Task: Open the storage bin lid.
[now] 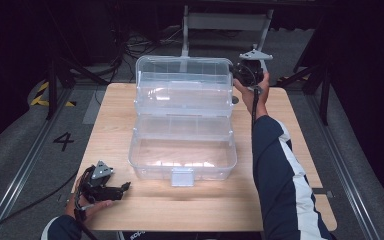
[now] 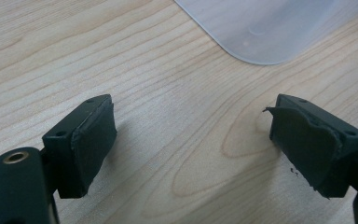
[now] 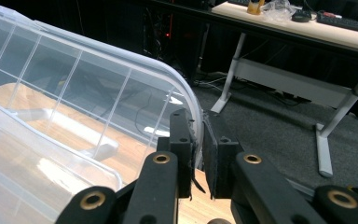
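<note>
A clear plastic storage box (image 1: 182, 155) stands open in the middle of the wooden table (image 1: 275, 200), its lid (image 1: 182, 85) raised upright at the back. My right gripper (image 1: 239, 74) is at the lid's top right corner, shut on the lid's rim (image 3: 193, 116); in the right gripper view the jaws pinch the clear edge between them. My left gripper (image 1: 126, 186) rests low on the table near the front left corner, open, pointing toward the box. In the left gripper view its pads (image 2: 93, 140) stand wide apart over bare wood, with a corner of the box (image 2: 261, 28) ahead.
A white latch tab (image 1: 182, 176) hangs at the box's front. Beyond the table are dark floor, cables and a white-legged desk (image 3: 326, 37). A metal rail (image 1: 25, 160) runs along the floor at the left, beside a painted 4 (image 1: 63, 141).
</note>
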Tool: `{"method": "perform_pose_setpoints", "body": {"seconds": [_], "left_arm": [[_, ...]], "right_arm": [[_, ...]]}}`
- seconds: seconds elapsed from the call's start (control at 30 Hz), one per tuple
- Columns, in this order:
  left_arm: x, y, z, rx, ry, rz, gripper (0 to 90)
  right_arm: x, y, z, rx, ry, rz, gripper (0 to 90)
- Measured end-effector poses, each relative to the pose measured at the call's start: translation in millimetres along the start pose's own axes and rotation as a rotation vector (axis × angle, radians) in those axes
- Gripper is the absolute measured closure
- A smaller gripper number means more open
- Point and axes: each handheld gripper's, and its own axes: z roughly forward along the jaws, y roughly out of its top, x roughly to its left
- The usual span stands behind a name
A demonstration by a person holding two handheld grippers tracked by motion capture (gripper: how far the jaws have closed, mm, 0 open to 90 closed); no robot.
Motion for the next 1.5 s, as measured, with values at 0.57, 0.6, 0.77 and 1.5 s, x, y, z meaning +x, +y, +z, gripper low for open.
{"method": "perform_pose_setpoints", "body": {"seconds": [0.57,0.6,0.77,1.5], "left_arm": [[0.1,0.8,0.9,0.002,-0.01,-0.006,14.8],[0.2,0.9,0.9,0.003,-0.011,-0.005,14.8],[0.8,1.3,1.0,0.004,-0.011,0.002,14.8],[0.7,1.4,1.0,0.003,-0.01,0.001,15.1]], "right_arm": [[-5.4,-10.2,20.7,0.024,-0.006,0.004,83.4],[-5.6,-11.2,22.0,0.025,-0.007,0.003,83.4],[-8.1,-15.9,29.8,0.036,-0.003,0.01,83.4],[-5.3,-28.8,38.3,0.093,0.027,-0.007,90.0]]}}
